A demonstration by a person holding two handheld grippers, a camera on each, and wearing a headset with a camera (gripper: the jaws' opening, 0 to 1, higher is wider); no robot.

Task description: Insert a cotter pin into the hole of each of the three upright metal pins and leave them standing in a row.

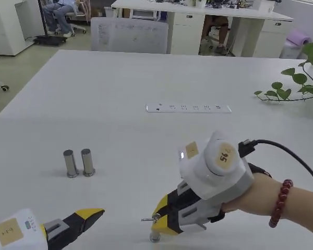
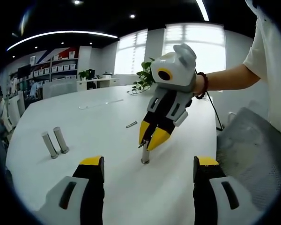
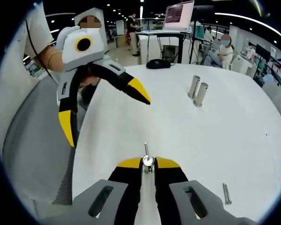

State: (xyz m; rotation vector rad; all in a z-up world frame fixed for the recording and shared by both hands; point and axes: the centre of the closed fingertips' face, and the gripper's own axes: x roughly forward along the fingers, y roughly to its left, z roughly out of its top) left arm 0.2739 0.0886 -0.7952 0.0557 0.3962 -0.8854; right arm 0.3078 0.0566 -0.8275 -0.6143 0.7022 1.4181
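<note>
— Where was your tool, and what did it hold?
— My right gripper (image 1: 159,219), the black one with yellow jaw tips, had its jaws pressed together on a thin silver cotter pin (image 1: 147,219). This pin stuck out from the tips to my left, and its long axis was about level with the white table (image 1: 146,78).
— And the thing it had to go into?
— A short grey upright metal pin (image 1: 155,237) stood just under the jaw tips, near my edge of the table. Its long axis was vertical, so the cotter pin lay across it, close to its top. The hole was too small to see. I could not tell if the cotter pin was already in it or only beside it.
— What about the other hand?
— My left gripper (image 3: 108,121) hung with its jaws spread wide and held nothing. It was near, to the left of that metal pin, but the right gripper was clearly the nearer one.
— And the rest?
— There were two more upright metal pins (image 1: 87,162), standing side by side just beside each other, well apart from this one and farther left. I could not tell if they carried cotter pins. One spare cotter pin (image 3: 226,193) lay flat on the table.
— So what did the next move need?
— In my judgement: keep the cotter pin level, aim it through the hole, then bring this metal pin to the row.
</note>
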